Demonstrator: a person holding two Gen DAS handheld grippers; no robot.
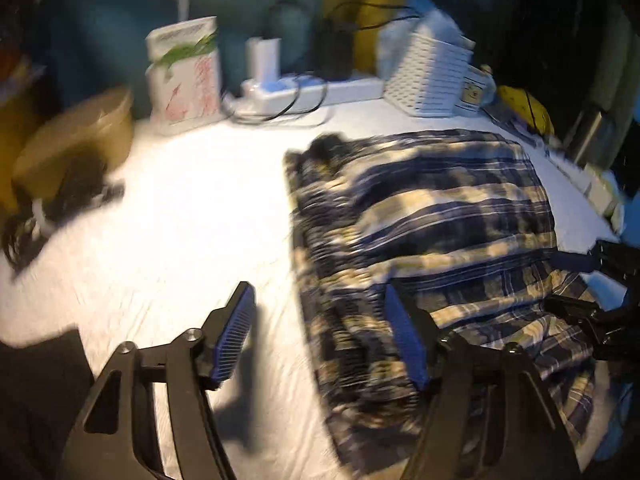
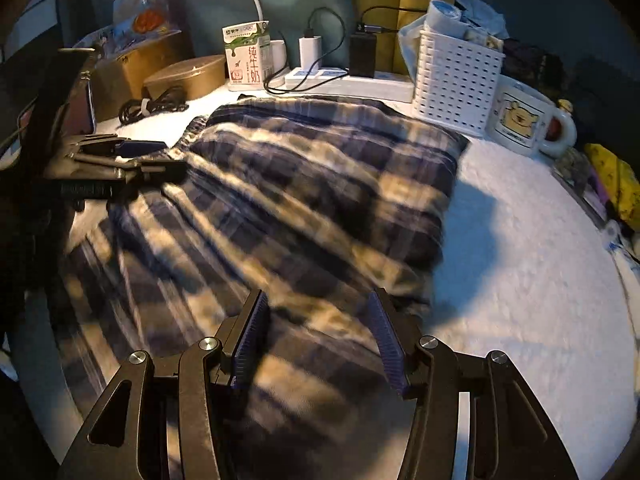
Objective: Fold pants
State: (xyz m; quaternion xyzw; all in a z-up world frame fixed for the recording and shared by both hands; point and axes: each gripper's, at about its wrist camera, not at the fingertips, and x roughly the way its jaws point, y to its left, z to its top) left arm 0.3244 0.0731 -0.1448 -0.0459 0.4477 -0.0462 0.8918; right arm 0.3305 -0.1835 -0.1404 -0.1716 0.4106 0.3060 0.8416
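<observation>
Blue, cream and black plaid pants (image 1: 432, 232) lie in a folded, wrinkled heap on the white table cover (image 1: 180, 216). My left gripper (image 1: 320, 332) is open and empty, with its left finger over bare cover and its right finger over the pants' left edge. My right gripper (image 2: 318, 332) is open and empty just above the pants (image 2: 312, 200) near their front part. The right gripper also shows at the right edge of the left wrist view (image 1: 592, 284). The left gripper also shows at the left of the right wrist view (image 2: 144, 158), open at the pants' far left corner.
Along the back stand a milk carton (image 2: 248, 56), a power strip with chargers (image 2: 336, 76), a white perforated basket (image 2: 456, 84) and a mug (image 2: 524, 120). Brown boxes (image 2: 184, 74) and a coiled black cable (image 2: 152, 106) lie at the left. A yellow object (image 2: 616, 180) lies at the right edge.
</observation>
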